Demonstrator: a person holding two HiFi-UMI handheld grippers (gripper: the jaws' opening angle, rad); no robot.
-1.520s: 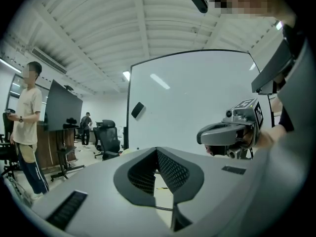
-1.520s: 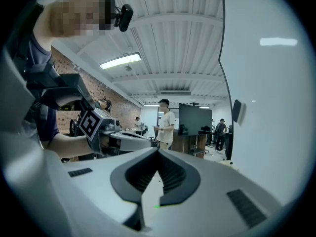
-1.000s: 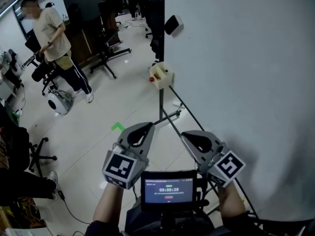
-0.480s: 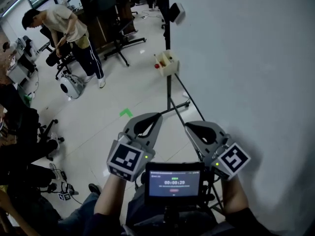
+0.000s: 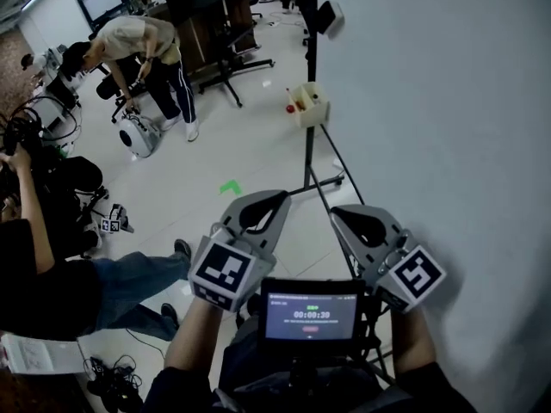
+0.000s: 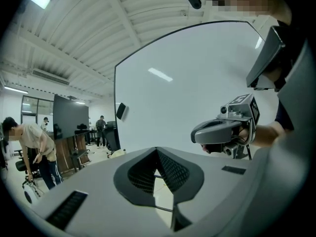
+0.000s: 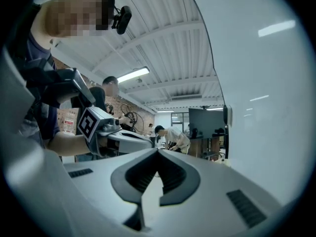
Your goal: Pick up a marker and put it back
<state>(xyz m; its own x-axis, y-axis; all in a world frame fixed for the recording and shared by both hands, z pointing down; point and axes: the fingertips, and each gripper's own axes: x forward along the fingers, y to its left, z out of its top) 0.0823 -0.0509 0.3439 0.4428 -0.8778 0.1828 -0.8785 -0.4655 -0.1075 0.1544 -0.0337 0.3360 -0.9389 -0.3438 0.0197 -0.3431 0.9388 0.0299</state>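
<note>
Grippers side by side, low, beside whiteboard point(image 5: 448, 101). Jaws of left gripper point(image 5: 274, 198) closed tip to tip, nothing between them; right gripper point(image 5: 343, 213) likewise. No marker clearly visible; probably in cream box point(image 5: 314, 114) on board's edge, well ahead. Marker likely light, stiff, slick: take mid-barrel, jaws across it.

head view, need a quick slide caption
Grey left tool and grey right tool, both shut and empty, held before a large white board, small cream box ahead.

Bright strip lights point(image 7: 133, 74) reflect off the whiteboard point(image 7: 266, 93); fisheye edges bend darkly.
</note>
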